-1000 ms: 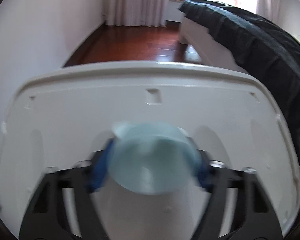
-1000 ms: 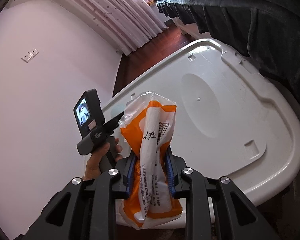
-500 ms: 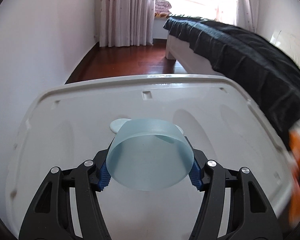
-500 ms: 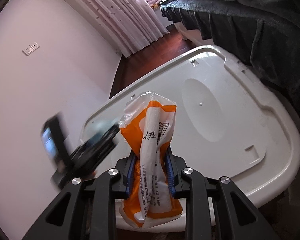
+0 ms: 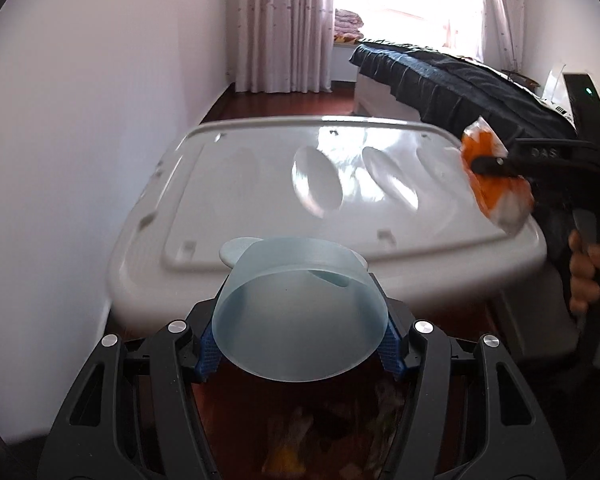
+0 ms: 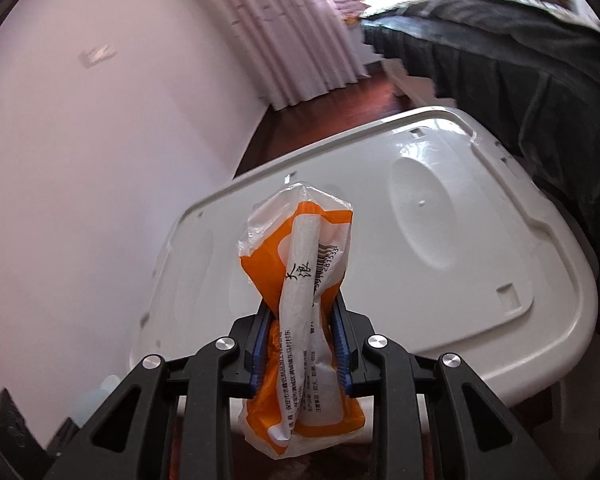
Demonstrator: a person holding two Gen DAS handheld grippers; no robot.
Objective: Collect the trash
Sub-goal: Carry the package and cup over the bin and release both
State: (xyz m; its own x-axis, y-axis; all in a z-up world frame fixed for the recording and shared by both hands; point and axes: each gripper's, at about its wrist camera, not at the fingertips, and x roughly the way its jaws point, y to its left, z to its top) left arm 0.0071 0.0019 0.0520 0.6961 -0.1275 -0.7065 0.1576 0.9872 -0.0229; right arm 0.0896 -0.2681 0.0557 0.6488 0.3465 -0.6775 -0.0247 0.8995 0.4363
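My left gripper is shut on a pale blue translucent plastic cup, held in front of the white lid's near edge. Below it, between the gripper arms, lies a dim pile of trash, too dark to tell what holds it. My right gripper is shut on a crumpled orange and white plastic wrapper with printed text. The wrapper also shows in the left wrist view at the right, over the lid's right edge.
A large white plastic lid with oval dents fills the middle; it also shows in the right wrist view. A white wall is left. A bed with a dark cover is right. Curtains hang beyond the wooden floor.
My left gripper has pulled back with the cup from over the lid to in front of its near edge. My right gripper with the wrapper has also drawn back a little.
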